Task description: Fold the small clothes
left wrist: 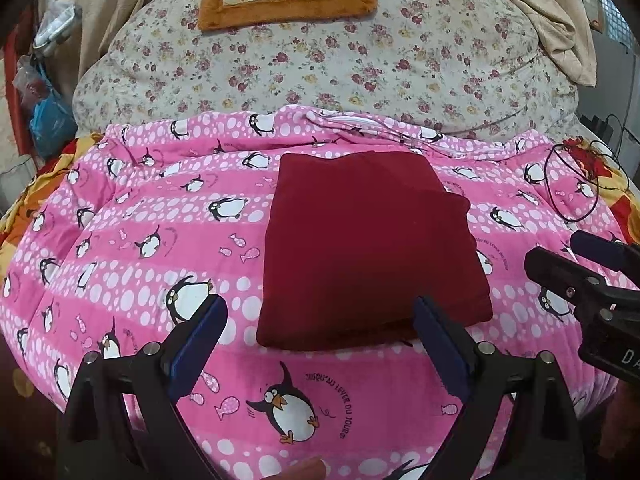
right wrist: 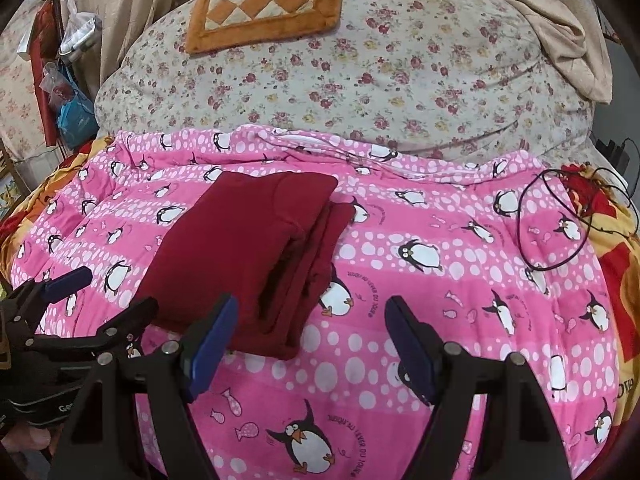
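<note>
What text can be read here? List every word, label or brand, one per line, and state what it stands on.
"JUSQU'AU LEVER DU JOUR": printed in an arc by the penguin on the pink penguin quilt; repeated elsewhere on it, too small or upside down to read well.
"DA": white letters, cut off by the frame, on the body of the right tongs.
"Ge": white letters, rest hidden, on the body of the left tongs.
"OVE": cut-off letters on the red and yellow blanket.

Bed (left wrist: 132, 240) under pink penguin quilt; floral duvet (left wrist: 320, 64) behind; beige curtain (right wrist: 120, 4) beyond.
</note>
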Demonstrator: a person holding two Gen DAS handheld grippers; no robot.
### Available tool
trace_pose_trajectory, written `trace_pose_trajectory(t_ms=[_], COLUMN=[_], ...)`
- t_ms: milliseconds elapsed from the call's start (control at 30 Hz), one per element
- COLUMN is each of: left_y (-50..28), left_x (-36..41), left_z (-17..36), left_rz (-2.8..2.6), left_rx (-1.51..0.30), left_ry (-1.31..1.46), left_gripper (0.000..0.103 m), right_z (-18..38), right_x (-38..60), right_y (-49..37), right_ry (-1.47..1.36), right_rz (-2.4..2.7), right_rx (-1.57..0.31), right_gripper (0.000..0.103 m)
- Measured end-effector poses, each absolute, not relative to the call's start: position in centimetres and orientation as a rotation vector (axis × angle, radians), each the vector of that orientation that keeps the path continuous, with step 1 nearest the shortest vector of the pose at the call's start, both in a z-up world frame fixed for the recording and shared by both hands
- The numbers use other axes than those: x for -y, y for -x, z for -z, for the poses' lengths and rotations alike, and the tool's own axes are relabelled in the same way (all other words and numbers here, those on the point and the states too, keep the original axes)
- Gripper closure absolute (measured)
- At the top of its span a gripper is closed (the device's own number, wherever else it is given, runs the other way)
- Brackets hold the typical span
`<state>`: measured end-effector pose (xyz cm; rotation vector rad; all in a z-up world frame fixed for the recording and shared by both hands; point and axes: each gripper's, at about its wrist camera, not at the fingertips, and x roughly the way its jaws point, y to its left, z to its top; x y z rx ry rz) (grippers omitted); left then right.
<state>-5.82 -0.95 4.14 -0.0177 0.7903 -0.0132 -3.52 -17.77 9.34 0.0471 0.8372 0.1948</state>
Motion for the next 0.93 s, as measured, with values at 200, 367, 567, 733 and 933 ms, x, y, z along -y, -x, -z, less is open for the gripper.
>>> trace_pose_trajectory(t_ms=[200,367,567,733,933], left_y=[5.77,5.79,5.71,6.10,5.91], left_x=[1.05,1.10,1.18,1.42,1.38], left_z=[-4.00,-4.02,-3.88,-4.16,-3.92], left_rz=[0.017,0.018,0.033,0.033,0.033], left_rx=[-0.793,-0.795,-0.802,-0.765,-0.784], left_ry=[0.017,0.019,0.025,0.009,0.010], left_gripper=[0.020,0.020,0.020,0.020,0.020], right_z=[-9.35,-9.38,-9.41,-9.43,-9.44], right_x=[17.38,17.39,17.40,17.51,17.64], right_y=[3.63,3.67,3.65,3.62,3.50], right_ry=[-0.043,-0.043,-0.040,-0.042,-0.040], right_rz=[-0.202,-0.202,-0.202,-0.202,-0.201], right_rx=[-0.839,-0.838,-0.838,-0.836,-0.841], right_gripper=[0.024,0.024,0.024,0.024,0.024])
